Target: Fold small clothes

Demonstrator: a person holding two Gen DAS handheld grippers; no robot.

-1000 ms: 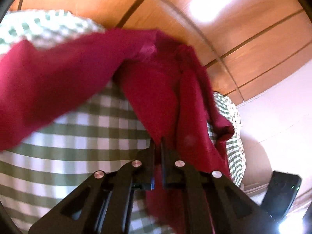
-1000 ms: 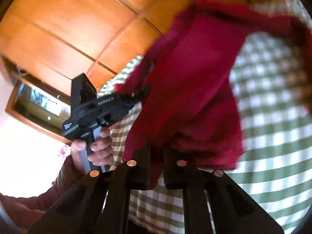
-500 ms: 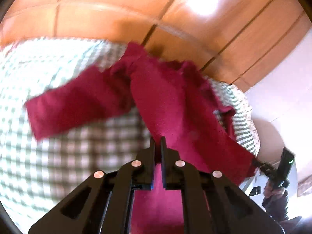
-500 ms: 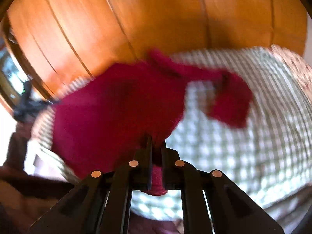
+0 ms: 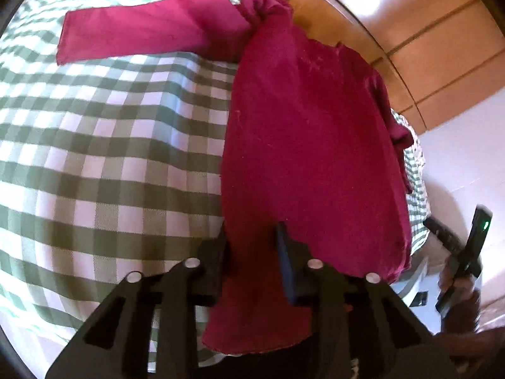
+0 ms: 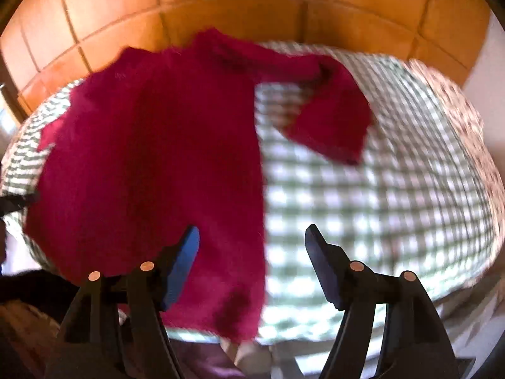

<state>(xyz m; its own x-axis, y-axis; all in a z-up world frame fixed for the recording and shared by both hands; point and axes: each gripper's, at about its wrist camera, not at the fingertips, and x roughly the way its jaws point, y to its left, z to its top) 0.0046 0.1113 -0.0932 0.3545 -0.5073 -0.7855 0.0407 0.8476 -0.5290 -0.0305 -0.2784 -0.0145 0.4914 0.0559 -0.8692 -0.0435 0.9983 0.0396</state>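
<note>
Released since the earlier frames, the red long-sleeved top (image 5: 303,145) now lies spread on the green-checked bed cover (image 5: 104,145), one sleeve (image 5: 148,31) stretched sideways. Right gripper (image 6: 252,246): fingers wide apart, holding nothing. Left gripper (image 5: 252,246): fingers narrowly parted, straddling the top's hem.

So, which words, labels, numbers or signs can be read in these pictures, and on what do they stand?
None can be read.
red garment: no label or print shows.
checked cloth: pattern only.
right gripper, seen in the left view: a green light, no legible marking.
</note>
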